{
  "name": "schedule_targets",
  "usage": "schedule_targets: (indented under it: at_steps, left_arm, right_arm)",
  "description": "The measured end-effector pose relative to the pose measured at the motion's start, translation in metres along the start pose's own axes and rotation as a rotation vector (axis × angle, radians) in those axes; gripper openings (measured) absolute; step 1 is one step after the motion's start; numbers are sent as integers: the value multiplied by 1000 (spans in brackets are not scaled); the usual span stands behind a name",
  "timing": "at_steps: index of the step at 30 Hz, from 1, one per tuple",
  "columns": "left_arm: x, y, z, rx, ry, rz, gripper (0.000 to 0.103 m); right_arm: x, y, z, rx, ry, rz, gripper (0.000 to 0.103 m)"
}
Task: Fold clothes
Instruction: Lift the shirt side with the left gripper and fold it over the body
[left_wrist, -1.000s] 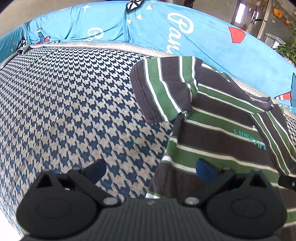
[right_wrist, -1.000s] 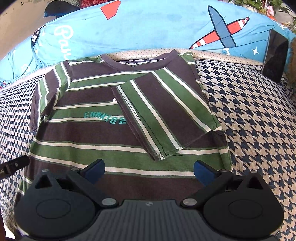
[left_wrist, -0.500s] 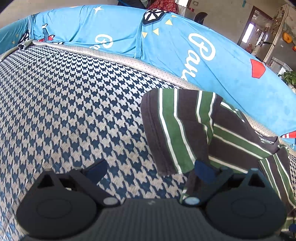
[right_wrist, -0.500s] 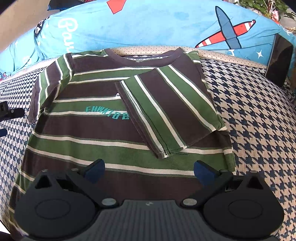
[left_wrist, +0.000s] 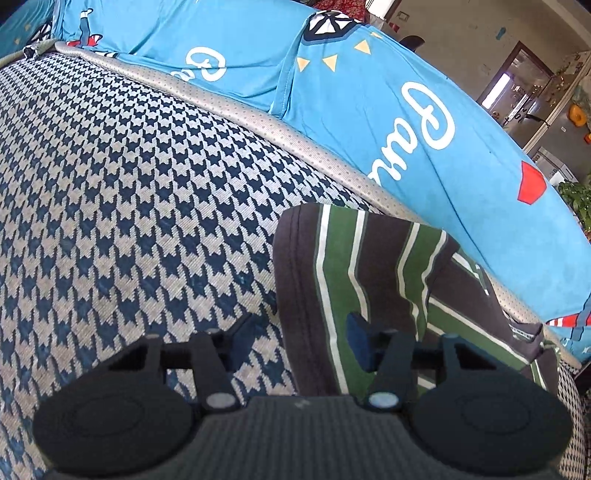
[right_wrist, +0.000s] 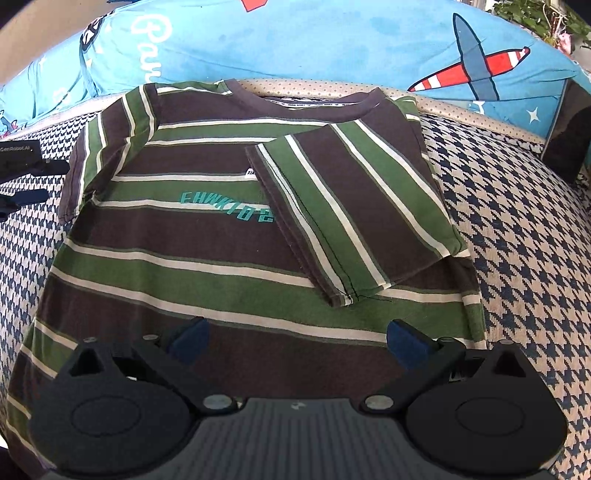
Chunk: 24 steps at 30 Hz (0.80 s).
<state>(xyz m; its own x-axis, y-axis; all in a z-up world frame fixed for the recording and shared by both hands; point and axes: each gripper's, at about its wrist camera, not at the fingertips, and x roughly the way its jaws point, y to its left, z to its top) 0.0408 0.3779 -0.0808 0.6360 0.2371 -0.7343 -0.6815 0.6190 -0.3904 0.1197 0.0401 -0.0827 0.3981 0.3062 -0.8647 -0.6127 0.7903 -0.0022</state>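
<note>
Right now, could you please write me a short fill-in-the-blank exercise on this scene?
1. The shirt has green and ____ stripes.
2. One sleeve is folded over the shirt; the other sleeve lies ____.
3. The pillow shows a striped ____.
Missing words: brown; flat; plane

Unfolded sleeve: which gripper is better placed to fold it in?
Left. The left gripper straddles the unfolded sleeve edge, its jaws just closing; the right gripper hangs open over the hem.
</note>
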Motion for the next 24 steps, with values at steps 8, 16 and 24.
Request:
schedule_targets:
  at_steps: [8,16,24]
  left_arm:
    - [16,4,5,-51,1,-45,51]
    - [27,3,12,-94,-26,-80,51]
    - [32,-1,13,-141,-19,-108,23]
  right_arm:
    - [2,6,0,-14,5,0,103]
    - [4,8,-1,-21,13,-8,103]
    - [5,7,0,-31,14,-15,103]
